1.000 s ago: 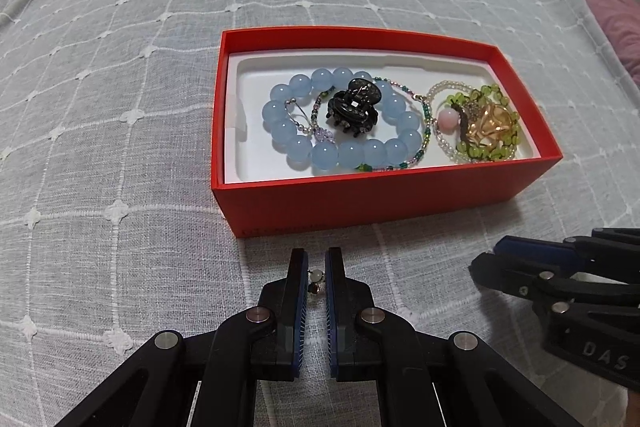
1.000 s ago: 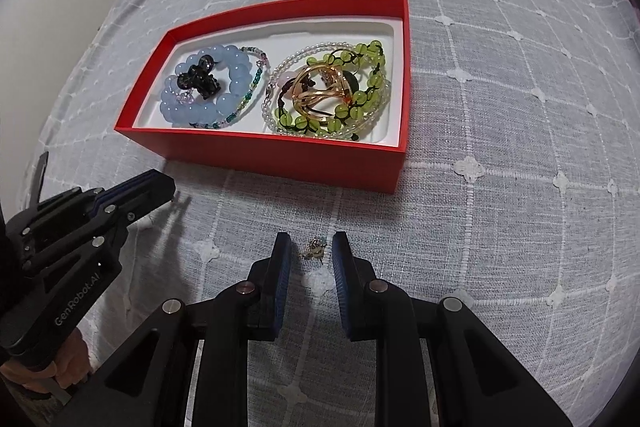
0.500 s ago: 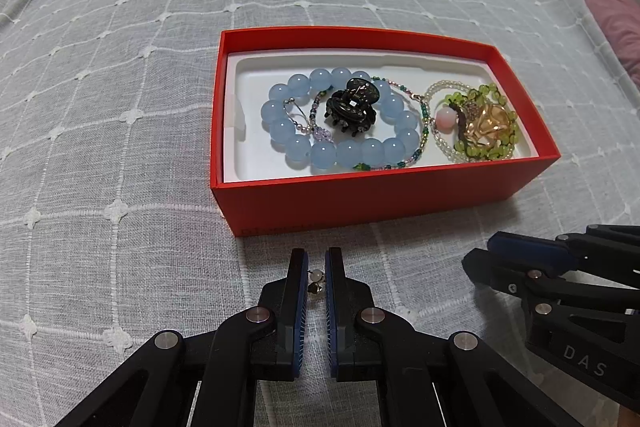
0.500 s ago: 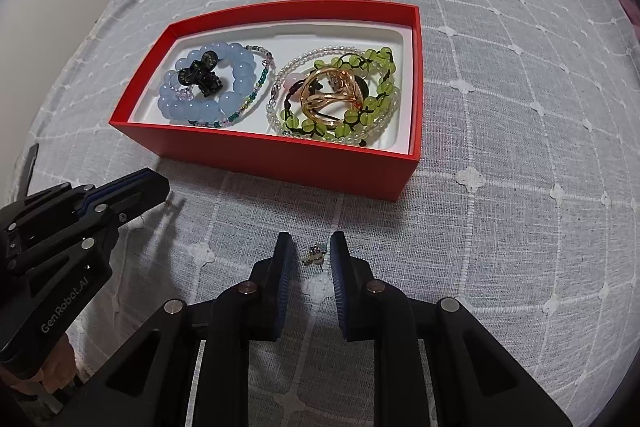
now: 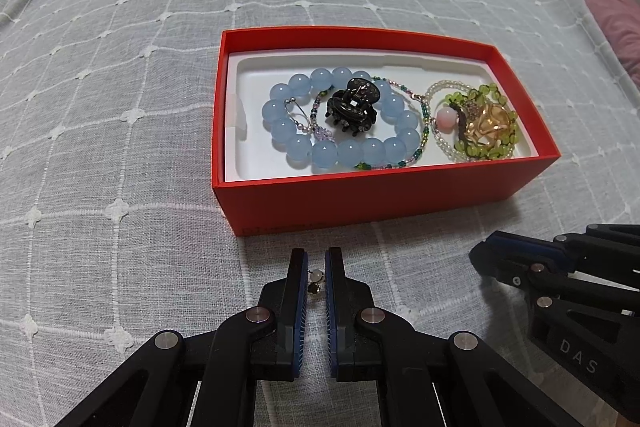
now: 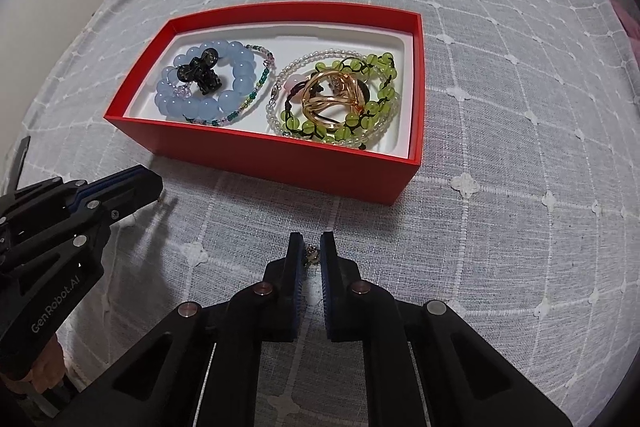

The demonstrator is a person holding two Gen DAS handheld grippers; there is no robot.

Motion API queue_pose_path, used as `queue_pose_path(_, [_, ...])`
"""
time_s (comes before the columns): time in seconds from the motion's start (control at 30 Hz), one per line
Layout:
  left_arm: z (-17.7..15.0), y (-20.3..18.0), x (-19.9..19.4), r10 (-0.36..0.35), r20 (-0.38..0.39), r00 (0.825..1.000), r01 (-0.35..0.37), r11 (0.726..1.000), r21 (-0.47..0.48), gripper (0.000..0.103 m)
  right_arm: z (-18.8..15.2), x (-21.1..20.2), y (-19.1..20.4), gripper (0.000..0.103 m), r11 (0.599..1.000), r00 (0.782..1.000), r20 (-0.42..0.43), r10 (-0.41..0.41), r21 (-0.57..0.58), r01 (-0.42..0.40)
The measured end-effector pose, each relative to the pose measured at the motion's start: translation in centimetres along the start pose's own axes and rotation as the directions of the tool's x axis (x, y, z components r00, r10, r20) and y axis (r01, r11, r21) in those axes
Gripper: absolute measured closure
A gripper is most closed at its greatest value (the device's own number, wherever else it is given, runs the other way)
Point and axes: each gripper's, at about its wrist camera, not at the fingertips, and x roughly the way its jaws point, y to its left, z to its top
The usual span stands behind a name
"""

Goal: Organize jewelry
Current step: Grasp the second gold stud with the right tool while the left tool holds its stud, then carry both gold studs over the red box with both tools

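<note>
Left earring: a small pale-bead earring (image 5: 315, 279) sits pinched between the pads of the left gripper (image 5: 316, 269), just short of the red box's near wall.
Left gripper: fingers nearly together, clamped on that earring, pointing steeply down over the bedspread.
Right earring: a tiny gold-toned earring (image 6: 311, 255) lies between the right gripper (image 6: 311, 254) fingers, near the box's front wall.
Right gripper: jaws closing narrowly around the earring; whether the pads already press it cannot be told.
Red box: open red box (image 5: 360, 197) with a white liner, resting on the bedspread ahead of both grippers.
Box contents: blue bead bracelet (image 5: 352, 151) ringing a black hair claw (image 5: 352, 107) on the left; green bead bracelet (image 6: 320, 125) and gold hair clip (image 6: 334, 99) on the right.
Surface: grey checked bedspread (image 5: 120, 107).
</note>
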Motion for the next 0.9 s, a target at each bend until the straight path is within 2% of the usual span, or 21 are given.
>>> queue_pose_path(0.9, [-0.10,-0.06,-0.61,0.010,0.016,1.000,-0.010,1.000,0.008,0.100,0.01,-0.92,0.59,0.095,0.999,0.999,0.013,0.030,-0.014,-0.030])
